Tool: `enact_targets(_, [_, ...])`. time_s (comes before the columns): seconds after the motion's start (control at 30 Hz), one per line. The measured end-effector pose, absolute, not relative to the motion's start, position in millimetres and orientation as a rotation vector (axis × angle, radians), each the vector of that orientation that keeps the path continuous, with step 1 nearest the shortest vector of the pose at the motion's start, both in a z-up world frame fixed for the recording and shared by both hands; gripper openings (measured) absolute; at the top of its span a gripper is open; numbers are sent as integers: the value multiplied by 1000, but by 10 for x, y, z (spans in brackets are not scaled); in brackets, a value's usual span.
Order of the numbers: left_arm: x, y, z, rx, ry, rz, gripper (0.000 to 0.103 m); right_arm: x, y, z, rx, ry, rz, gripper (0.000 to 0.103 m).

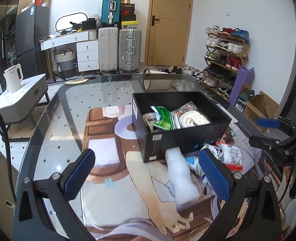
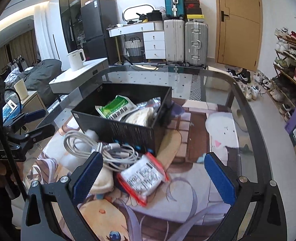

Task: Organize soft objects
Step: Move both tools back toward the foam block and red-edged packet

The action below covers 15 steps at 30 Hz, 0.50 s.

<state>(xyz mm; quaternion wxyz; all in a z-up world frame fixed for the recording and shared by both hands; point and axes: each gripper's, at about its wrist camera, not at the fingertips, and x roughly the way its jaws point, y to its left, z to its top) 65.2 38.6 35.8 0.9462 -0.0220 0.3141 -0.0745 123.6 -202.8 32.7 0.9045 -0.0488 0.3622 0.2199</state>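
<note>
A black box (image 1: 188,138) (image 2: 127,130) stands on the glass table and holds a green packet (image 1: 164,116) (image 2: 115,108) and cream cloth (image 1: 194,118) (image 2: 141,116). In front of it lie a white fluffy roll (image 1: 180,176), a white cable bundle (image 2: 99,150) and a red-edged clear pouch (image 2: 142,177) (image 1: 231,154). My left gripper (image 1: 148,174) is open, with the roll between its fingers and not touched. My right gripper (image 2: 154,177) is open over the pouch; it also shows at the right of the left wrist view (image 1: 266,132).
The table (image 2: 218,76) has a dark rounded rim and a printed mat (image 1: 111,160) under the glass. A side table with a white kettle (image 1: 13,78) stands left. Suitcases (image 1: 119,50), a door and a shoe rack (image 1: 224,56) line the back.
</note>
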Motion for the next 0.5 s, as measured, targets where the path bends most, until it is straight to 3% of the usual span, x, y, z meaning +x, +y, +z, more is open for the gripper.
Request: enact_targets(0.5, [552,328,166,-35,686,-165,103,1202,-2123,34,-118,823,424,102])
